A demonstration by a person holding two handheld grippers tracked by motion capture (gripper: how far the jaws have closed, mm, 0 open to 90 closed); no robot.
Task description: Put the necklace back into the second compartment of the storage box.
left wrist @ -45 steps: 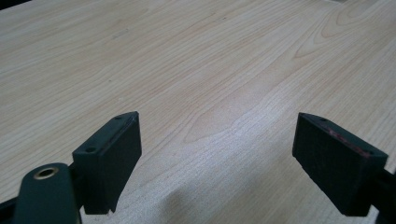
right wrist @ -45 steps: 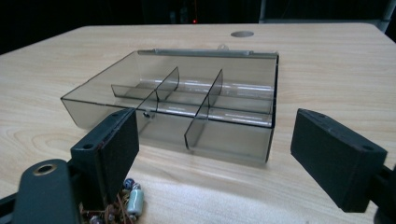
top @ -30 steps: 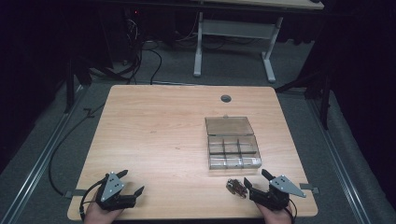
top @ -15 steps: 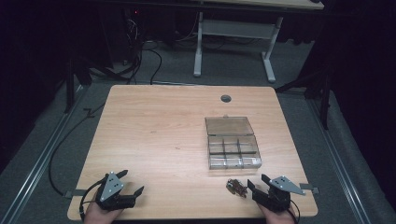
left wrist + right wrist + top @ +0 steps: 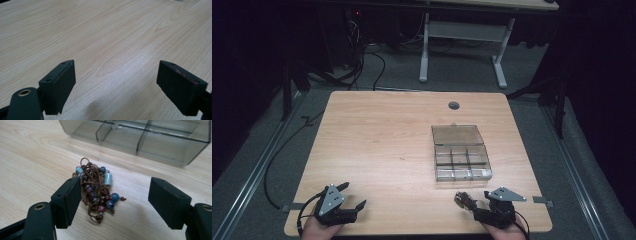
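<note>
A bundle of brown cord strung with blue, red and pale beads (image 5: 96,192) lies on the table (image 5: 387,145) near its front right edge (image 5: 463,200). My right gripper (image 5: 116,187) is open around it. Its jaws have just been opening, and the bundle rests between them, against the left jaw and well clear of the right one. From above, that gripper (image 5: 473,208) points left at the bundle. My left gripper (image 5: 116,75) is open over bare wood, at the front left corner (image 5: 353,196).
A smoky clear compartment box (image 5: 460,159) with its lid folded back stands just beyond the bundle, its front wall close ahead in the right gripper view (image 5: 150,137). A round cable hole (image 5: 454,105) sits near the far edge. Cables and desk legs lie on the floor behind.
My right gripper has shifted slightly by the front edge, with the bead bundle still on the table beside it. The left gripper has not moved.
</note>
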